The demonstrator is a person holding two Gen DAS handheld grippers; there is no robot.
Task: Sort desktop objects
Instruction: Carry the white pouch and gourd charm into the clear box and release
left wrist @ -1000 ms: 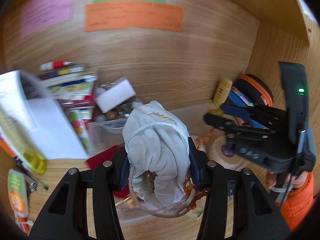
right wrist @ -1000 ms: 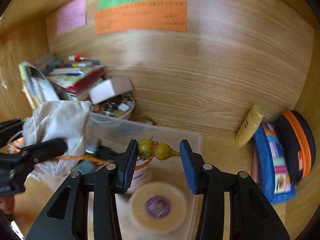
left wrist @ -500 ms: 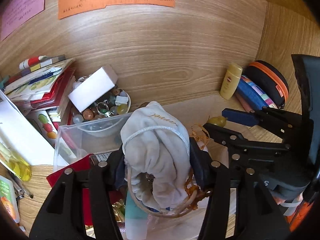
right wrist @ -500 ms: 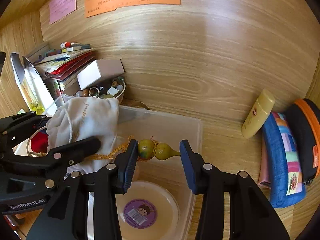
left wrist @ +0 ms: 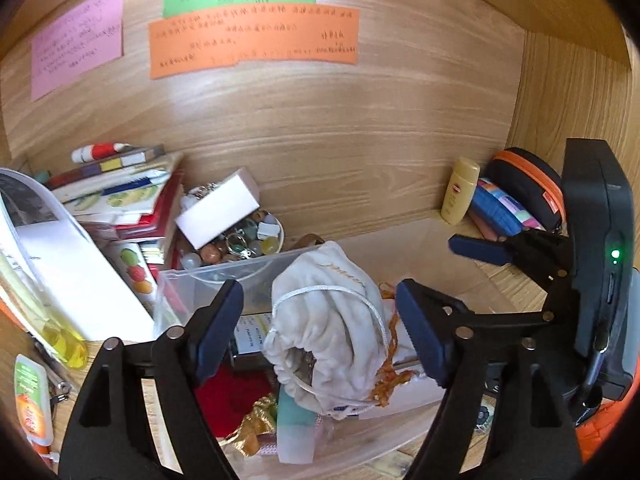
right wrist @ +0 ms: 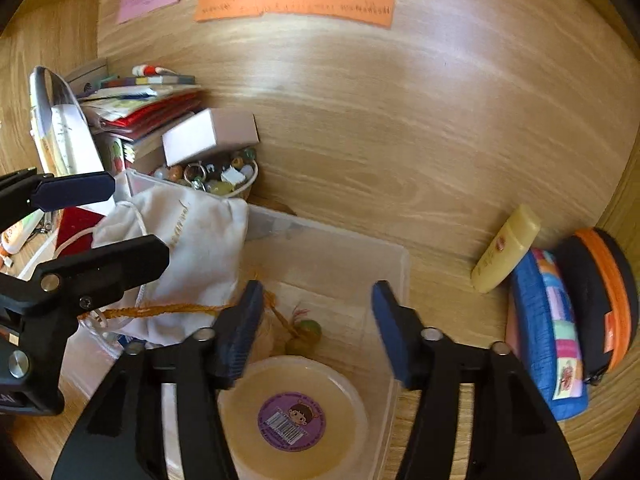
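A white drawstring pouch (left wrist: 328, 332) lies in the clear plastic bin (left wrist: 176, 292), with an orange braided cord (left wrist: 390, 380) trailing from it. My left gripper (left wrist: 320, 332) is open, its jaws apart on either side of the pouch without touching it. In the right wrist view the pouch (right wrist: 192, 248) rests at the bin's left side, and a small green gourd charm (right wrist: 306, 336) on the cord (right wrist: 160, 311) lies on the floor of the bin (right wrist: 394, 276). My right gripper (right wrist: 316, 332) is open and empty above the charm.
A round lidded tub with a purple sticker (right wrist: 292, 412) sits in the bin. A bowl of beads (left wrist: 240, 240) with a white box on it and a stack of books (left wrist: 116, 196) stand at the back left. A yellow bottle (right wrist: 506, 250) and pouches (right wrist: 560, 328) lie to the right.
Both grippers have opened. The left let go of the pouch, which settled in the bin. The right let go of the gourd charm, which dropped to the bin floor.
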